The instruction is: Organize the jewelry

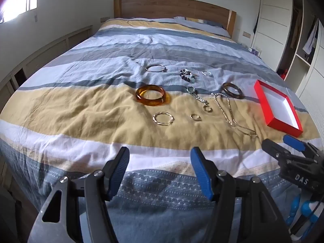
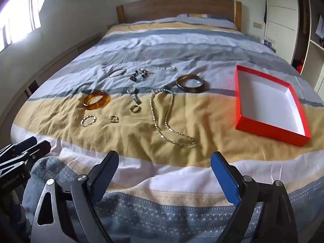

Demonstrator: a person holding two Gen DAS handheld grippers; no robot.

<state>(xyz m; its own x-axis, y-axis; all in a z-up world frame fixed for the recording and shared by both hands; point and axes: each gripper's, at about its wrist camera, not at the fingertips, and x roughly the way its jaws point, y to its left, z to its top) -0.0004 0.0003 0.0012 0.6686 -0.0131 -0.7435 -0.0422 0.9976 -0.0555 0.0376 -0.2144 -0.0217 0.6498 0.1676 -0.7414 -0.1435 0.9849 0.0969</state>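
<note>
Above the bed's foot, left tongs [image 1: 160, 160] wide, empty, right tongs [image 2: 165, 164] likewise

Daylight enters from a blown-out white window [image 1: 18, 2] at the far left, overexposed in both views with a purplish flare along its edge. The striped blue, white and yellow bedcover [image 1: 97, 109] is evenly and softly lit, and its wrinkles cast gentle shadows. The shallow red cardboard box with a white inside [image 2: 269, 101] looks oversaturated, its near rim glowing. Fisheye distortion bows the bed's edges and walls, and dark vignetting fills the corners. The middle is fairly sharp; the small jewellery pieces far off stay soft, as do the frame margins.
</note>
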